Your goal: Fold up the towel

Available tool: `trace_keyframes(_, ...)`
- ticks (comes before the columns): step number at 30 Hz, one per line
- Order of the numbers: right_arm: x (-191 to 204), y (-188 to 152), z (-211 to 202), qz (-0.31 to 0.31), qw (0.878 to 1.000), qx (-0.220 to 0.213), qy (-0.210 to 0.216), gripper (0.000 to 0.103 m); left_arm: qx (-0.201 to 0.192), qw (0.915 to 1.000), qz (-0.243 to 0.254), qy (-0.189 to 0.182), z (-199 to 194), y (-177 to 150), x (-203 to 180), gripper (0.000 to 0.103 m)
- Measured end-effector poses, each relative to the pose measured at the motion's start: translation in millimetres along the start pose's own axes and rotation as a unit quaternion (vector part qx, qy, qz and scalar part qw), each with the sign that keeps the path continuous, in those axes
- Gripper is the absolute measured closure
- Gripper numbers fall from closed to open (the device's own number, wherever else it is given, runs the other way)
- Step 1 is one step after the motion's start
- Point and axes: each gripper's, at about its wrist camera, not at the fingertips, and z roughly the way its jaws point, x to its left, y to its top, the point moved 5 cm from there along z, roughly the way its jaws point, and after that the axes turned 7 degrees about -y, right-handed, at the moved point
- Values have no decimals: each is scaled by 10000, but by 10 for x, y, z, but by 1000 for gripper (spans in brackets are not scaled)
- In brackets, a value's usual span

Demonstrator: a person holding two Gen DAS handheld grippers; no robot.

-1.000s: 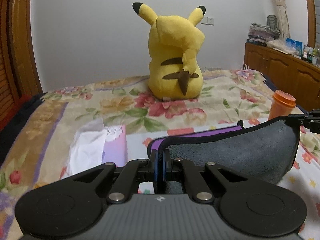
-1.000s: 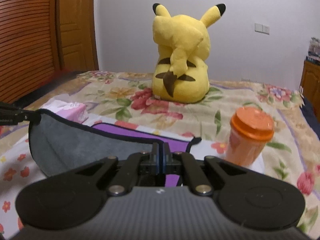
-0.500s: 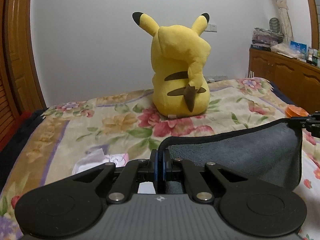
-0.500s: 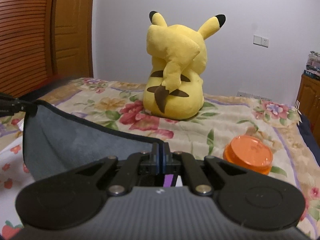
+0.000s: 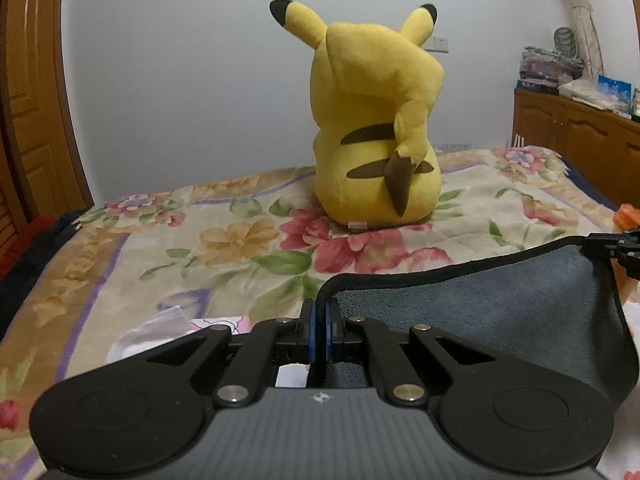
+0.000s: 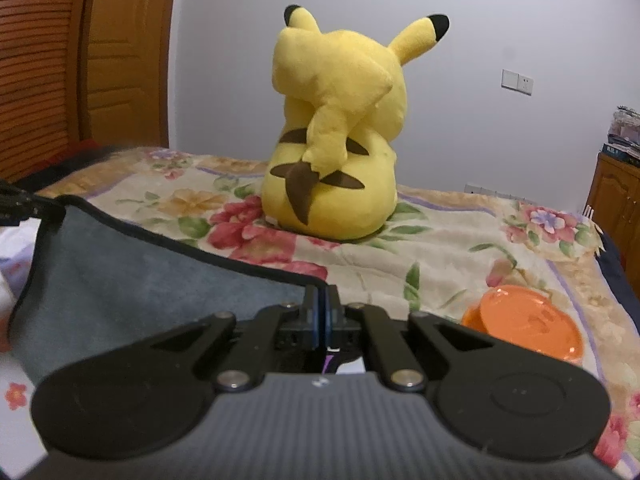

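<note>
A grey towel (image 5: 500, 312) with a black hem and a purple underside hangs stretched between my two grippers above the flowered bed. My left gripper (image 5: 319, 312) is shut on one top corner of the towel. My right gripper (image 6: 321, 300) is shut on the other top corner; the towel (image 6: 132, 276) sags to its left there. The right gripper's tip shows at the far right of the left wrist view (image 5: 612, 246), and the left gripper's tip at the far left of the right wrist view (image 6: 16, 204).
A yellow Pikachu plush (image 5: 376, 120) sits upright on the flowered blanket (image 5: 224, 236) ahead. An orange-lidded cup (image 6: 524, 330) stands to the right. A tissue pack (image 5: 168, 328) lies at the left. Wooden doors stand left, a wooden cabinet (image 5: 580, 144) right.
Both grippers have lifted the towel's edge and carried it forward towards the plush. The purple underside, tissue pack and cup have sunk lower in view.
</note>
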Motion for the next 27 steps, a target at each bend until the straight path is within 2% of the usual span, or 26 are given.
trace_keyframes(8, 22, -201, 318, -106, 9996, 248, -38, 99, 319, 9995, 38, 68, 473, -181, 4, 98)
trace_keyframes(15, 54, -333, 511, -120, 9987, 502, -10, 99, 496, 9986, 31, 157, 679, -282, 14, 97)
trace_keyframes(19, 33, -393, 545, -17, 9984, 565, -53, 98, 590, 9979, 51, 247, 719, -342, -4, 89)
trace_keyframes(20, 33, -404, 537, -23, 9984, 553, -80, 95, 626, 9977, 51, 255, 726, -354, -7, 81)
trace_keyframes(21, 34, -414, 527, -30, 9983, 569, -90, 86, 659, 9975, 34, 253, 727, -367, -9, 75)
trace_keyframes(22, 29, -418, 522, -5, 9983, 577, -61, 75, 671, 9974, 24, 249, 720, -376, -15, 61)
trace_keyframes(23, 24, -414, 510, 35, 9983, 581, -16, 70, 659, 9975, 32, 246, 703, -376, -21, 50)
trace_keyframes(24, 20, -411, 492, 76, 9983, 581, 13, 60, 617, 9978, 24, 254, 675, -370, -24, 46)
trace_keyframes(25, 14, -404, 471, 118, 9983, 568, 7, 56, 588, 9980, -1, 251, 647, -365, -27, 41)
trace_keyframes(27, 13, -393, 419, 184, 9982, 576, -7, 54, 597, 9979, -78, 226, 598, -358, -45, 35)
